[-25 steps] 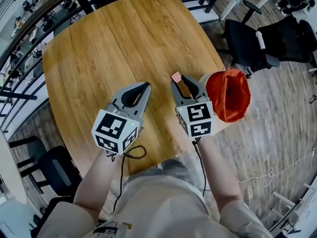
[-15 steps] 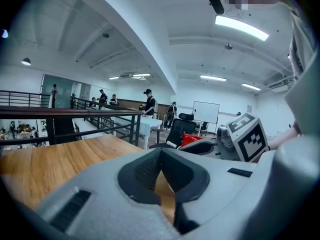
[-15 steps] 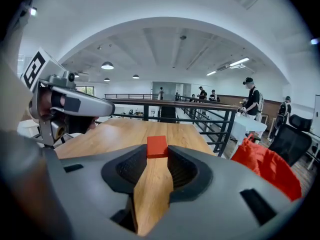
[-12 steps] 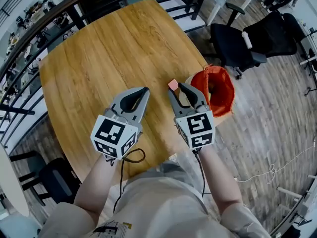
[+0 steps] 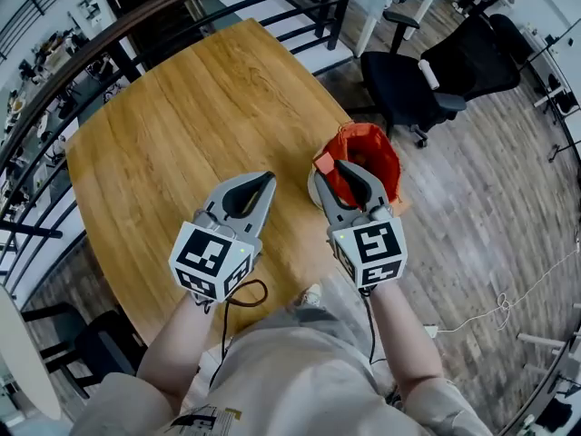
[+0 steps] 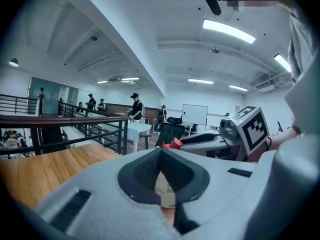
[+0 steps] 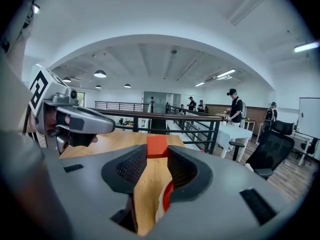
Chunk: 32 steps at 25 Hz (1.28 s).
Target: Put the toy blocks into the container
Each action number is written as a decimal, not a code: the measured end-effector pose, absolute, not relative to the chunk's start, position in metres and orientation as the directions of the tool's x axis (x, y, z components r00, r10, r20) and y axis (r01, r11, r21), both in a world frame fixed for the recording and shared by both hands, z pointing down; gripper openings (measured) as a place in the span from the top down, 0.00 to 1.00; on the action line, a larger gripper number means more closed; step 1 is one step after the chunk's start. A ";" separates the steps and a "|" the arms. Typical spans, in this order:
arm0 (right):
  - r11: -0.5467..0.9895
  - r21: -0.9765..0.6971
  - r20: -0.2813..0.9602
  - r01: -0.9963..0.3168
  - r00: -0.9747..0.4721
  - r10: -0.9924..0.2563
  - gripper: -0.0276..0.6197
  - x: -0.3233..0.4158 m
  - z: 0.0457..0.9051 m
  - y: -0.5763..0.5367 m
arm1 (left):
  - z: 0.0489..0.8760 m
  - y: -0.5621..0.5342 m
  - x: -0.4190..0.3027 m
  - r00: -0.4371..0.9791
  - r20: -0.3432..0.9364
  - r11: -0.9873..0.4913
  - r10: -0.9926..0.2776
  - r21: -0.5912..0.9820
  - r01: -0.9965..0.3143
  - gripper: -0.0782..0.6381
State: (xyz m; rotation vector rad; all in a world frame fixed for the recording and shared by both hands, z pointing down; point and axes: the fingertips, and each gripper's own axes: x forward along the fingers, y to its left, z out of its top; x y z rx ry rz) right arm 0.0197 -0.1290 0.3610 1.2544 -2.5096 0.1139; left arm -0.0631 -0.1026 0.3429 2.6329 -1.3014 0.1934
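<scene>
The right claw (image 5: pixel 328 165) is pinching the red toy block (image 5: pixel 322 163) between its tips. In the right gripper view, both ribbed pads are pressing on the block's sides and the block is sitting at the very end of the jaws. The claw is holding the block clear of the desk (image 5: pixel 182 125). In the head view the block is showing at the near left rim of the container (image 5: pixel 377 151), but it cannot be told whether it is directly over the opening.

The container is a soft red bag with a pale outer wall. It is standing open at the desk's right edge, and part of its rim is showing below the right claw's jaws.

The left claw (image 5: pixel 266 180) is hovering beside the right one, well apart from the container. Its tips are pressed together and nothing is lying between them.

A black office chair (image 5: pixel 408 84) is standing on the floor beyond the container.
</scene>
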 end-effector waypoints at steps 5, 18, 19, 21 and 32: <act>0.567 0.082 0.302 -0.820 -0.521 -0.798 0.75 0.048 0.344 -0.127 | 0.335 -0.102 -0.041 0.633 0.202 -0.625 -0.747 0.111 -0.773 0.87; 0.485 0.081 0.258 -0.871 -0.452 -0.854 0.75 0.109 0.322 -0.118 | 0.321 -0.101 0.019 0.699 0.187 -0.695 -0.690 0.094 -0.712 0.87; 0.483 0.081 0.254 -0.872 -0.450 -0.856 0.75 0.112 0.321 -0.117 | 0.320 -0.102 0.022 0.701 0.187 -0.698 -0.688 0.094 -0.710 0.87; 0.480 0.077 0.249 -0.874 -0.450 -0.858 0.75 0.115 0.319 -0.116 | 0.319 -0.102 0.027 0.705 0.185 -0.702 -0.685 0.093 -0.707 0.87; 0.461 0.091 0.335 -0.883 -0.409 -0.849 0.75 0.127 0.351 -0.136 | 0.332 -0.104 0.035 0.705 0.206 -0.700 -0.678 0.109 -0.705 0.87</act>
